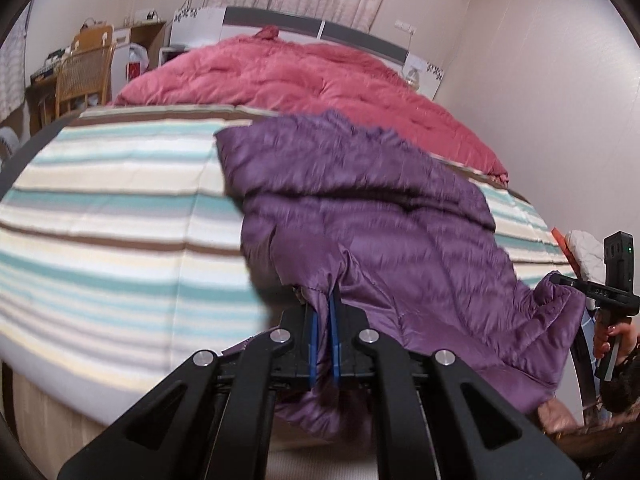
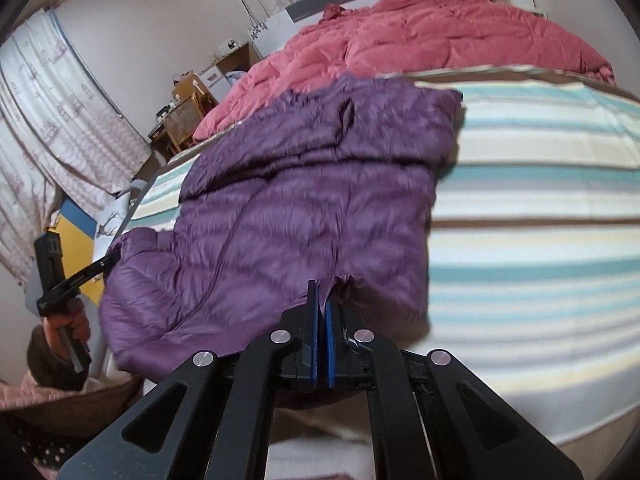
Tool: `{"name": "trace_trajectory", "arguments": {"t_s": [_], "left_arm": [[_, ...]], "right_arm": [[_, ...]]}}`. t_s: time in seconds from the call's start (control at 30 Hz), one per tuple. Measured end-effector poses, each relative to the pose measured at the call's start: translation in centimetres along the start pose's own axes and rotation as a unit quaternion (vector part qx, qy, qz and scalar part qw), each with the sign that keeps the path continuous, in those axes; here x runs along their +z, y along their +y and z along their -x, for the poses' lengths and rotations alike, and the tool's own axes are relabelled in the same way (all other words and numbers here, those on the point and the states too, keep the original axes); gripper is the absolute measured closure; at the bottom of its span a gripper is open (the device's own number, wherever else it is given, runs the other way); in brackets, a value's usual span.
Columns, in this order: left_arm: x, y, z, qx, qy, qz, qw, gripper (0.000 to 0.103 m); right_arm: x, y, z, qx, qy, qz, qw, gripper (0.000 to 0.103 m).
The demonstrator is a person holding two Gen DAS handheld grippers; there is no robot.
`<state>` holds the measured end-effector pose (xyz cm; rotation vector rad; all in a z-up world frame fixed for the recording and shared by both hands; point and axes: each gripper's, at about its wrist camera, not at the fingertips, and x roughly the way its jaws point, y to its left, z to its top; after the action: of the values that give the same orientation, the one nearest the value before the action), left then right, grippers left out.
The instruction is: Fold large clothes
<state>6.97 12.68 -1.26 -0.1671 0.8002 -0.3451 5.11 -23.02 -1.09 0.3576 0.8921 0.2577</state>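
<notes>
The quilted jacket (image 1: 380, 216) pinched between the left gripper's (image 1: 325, 304) blue pads (image 1: 313, 332) is a glossy purple; the right gripper (image 2: 322, 296) has the same black frame and blue pads (image 2: 330, 320). Under and to either side of the fingers, the bedspread (image 1: 112, 216) runs in teal, cream, white and brown stripes. Beyond the fingertips lies a rose-pink duvet (image 1: 288, 76). Farther off, the curtain (image 2: 60, 92) is white with a faint pinkish print, and a yellow and blue panel (image 2: 76, 248) sits below it.

- The wide striped teal, cream and brown bed cover (image 1: 104, 216) lies bare beside the quilted purple jacket (image 1: 360, 208).
- The rumpled pink padded duvet (image 1: 304, 76) blocks the far end.
</notes>
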Motion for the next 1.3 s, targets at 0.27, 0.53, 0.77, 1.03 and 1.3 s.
{"name": "trace_trajectory", "arguments": {"t_s": [0.27, 0.53, 0.77, 1.03, 1.3], "left_arm": [[5.9, -0.3, -2.6, 0.003, -0.029, 0.003, 0.9996, 0.099], [10.7, 0.9, -7.1, 0.015, -0.028, 0.03, 0.9991, 0.099], [14.1, 2.4, -12.3, 0.033, -0.005, 0.056, 0.9979, 0.099], [17.1, 4.0, -17.5, 0.042, 0.023, 0.082, 0.9954, 0.099], [17.7, 4.7, -19.6, 0.023, 0.012, 0.103, 0.9943, 0.059]], "right_arm": [[5.1, -1.0, -0.6, -0.008, -0.029, -0.008, 1.0, 0.1], [11.1, -2.3, -2.9, -0.034, -0.048, -0.019, 0.998, 0.1], [15.4, -4.6, -6.5, -0.053, -0.047, -0.058, 0.996, 0.1], [18.8, -8.7, -11.1, -0.056, -0.038, -0.121, 0.99, 0.1], [18.8, -11.2, -12.5, -0.01, -0.069, -0.194, 0.979, 0.063]]}}
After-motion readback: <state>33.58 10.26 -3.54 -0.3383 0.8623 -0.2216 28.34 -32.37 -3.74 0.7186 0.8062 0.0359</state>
